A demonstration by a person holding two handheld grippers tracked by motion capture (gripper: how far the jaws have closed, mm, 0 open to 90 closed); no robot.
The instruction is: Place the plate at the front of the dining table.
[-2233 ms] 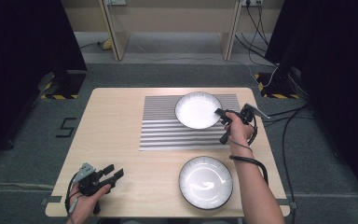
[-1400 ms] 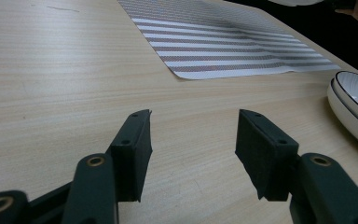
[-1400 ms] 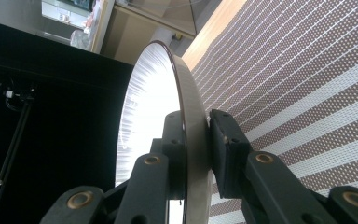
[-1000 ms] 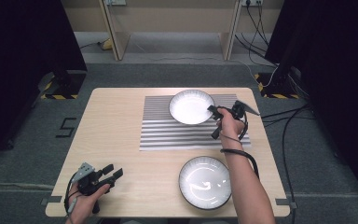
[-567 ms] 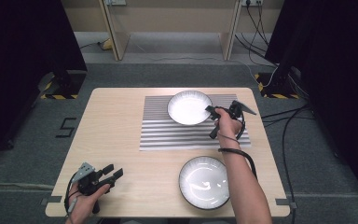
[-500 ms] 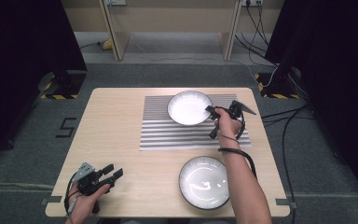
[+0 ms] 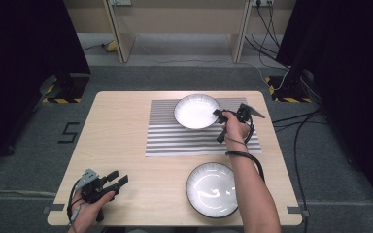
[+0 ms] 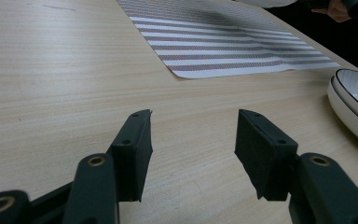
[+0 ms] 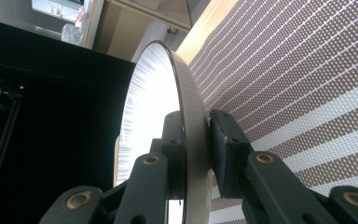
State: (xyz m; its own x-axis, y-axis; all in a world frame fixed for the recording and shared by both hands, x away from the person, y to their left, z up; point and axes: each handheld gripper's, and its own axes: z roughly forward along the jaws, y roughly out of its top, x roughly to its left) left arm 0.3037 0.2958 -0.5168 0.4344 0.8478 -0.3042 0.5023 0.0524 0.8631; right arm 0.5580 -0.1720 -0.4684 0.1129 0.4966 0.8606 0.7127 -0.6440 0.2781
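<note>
A white ribbed bowl (image 7: pixel 195 111) is over the far part of the striped placemat (image 7: pixel 194 140). My right gripper (image 7: pixel 217 114) comes at it from the right and is shut on its right rim. In the right gripper view one jaw is inside the bowl (image 9: pixel 154 93) and the other against its outer wall, so my right gripper (image 9: pixel 196 127) pinches the rim. My left gripper (image 7: pixel 119 179) rests near the table's front left corner. In its own view my left gripper (image 8: pixel 193 136) stands open over bare wood with nothing between its jaws.
A second white bowl (image 7: pixel 212 189) with a dark rim sits at the table's front right, beside the person's right forearm, and its edge (image 8: pixel 354 105) appears in the left gripper view. The placemat (image 8: pixel 223 46) lies ahead of the left gripper. Cables trail on the floor at the right.
My right gripper has shifted a little to the left with the white bowl held by its rim, mostly before the last second. The left gripper has stayed put.
</note>
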